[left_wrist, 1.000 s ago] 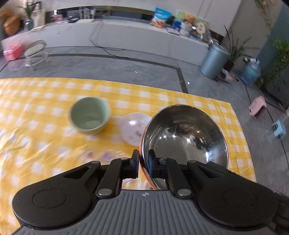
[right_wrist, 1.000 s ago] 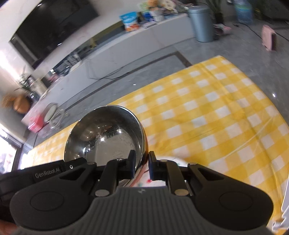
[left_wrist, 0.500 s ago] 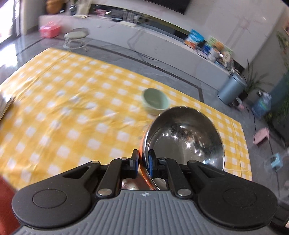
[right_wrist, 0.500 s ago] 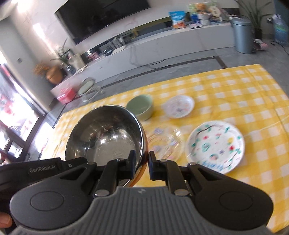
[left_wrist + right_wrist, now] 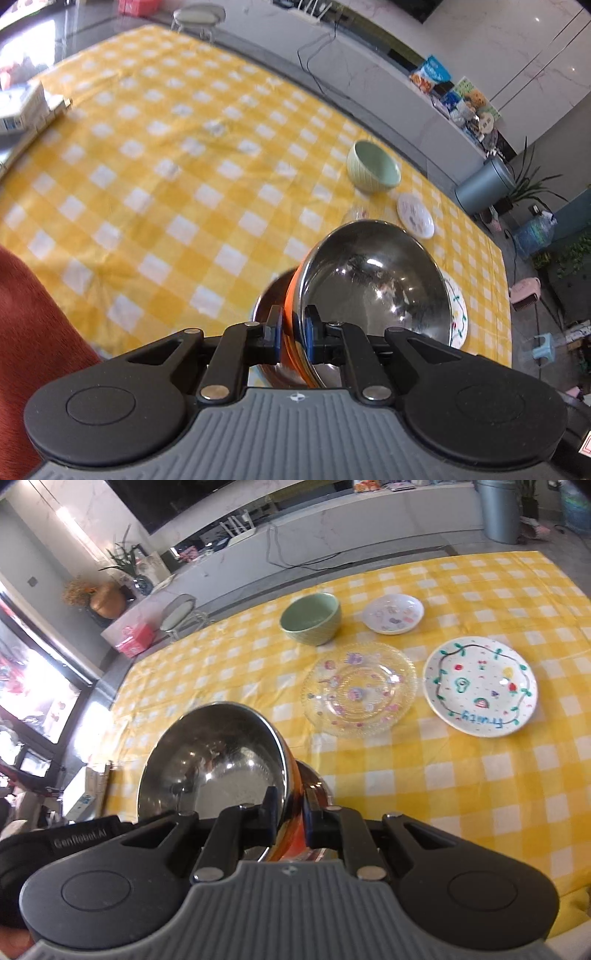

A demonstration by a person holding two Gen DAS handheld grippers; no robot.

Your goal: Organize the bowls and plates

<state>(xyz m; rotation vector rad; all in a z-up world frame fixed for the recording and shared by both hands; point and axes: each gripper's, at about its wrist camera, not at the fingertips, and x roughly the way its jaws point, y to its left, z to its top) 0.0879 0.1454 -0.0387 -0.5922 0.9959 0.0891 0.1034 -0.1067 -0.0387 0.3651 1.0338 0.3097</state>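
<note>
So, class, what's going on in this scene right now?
A person holds a gripper in each hand, and both are clamped on the rim of one steel bowl: the left gripper on one side, the right gripper on the other. The bowl is carried above the yellow checked tablecloth. A green bowl, a glass plate and two white plates sit on the cloth.

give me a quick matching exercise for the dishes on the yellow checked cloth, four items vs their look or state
Items:
1. steel bowl
2. green bowl
3. glass plate
4. big white plate

Descriptions:
A. clear, small pastel prints
B. blue lettering, green vine border
C. rim clamped by a gripper on each side
D. empty, standing next to the small white dish

Pairs: 1-C, 2-D, 3-A, 4-B
</note>
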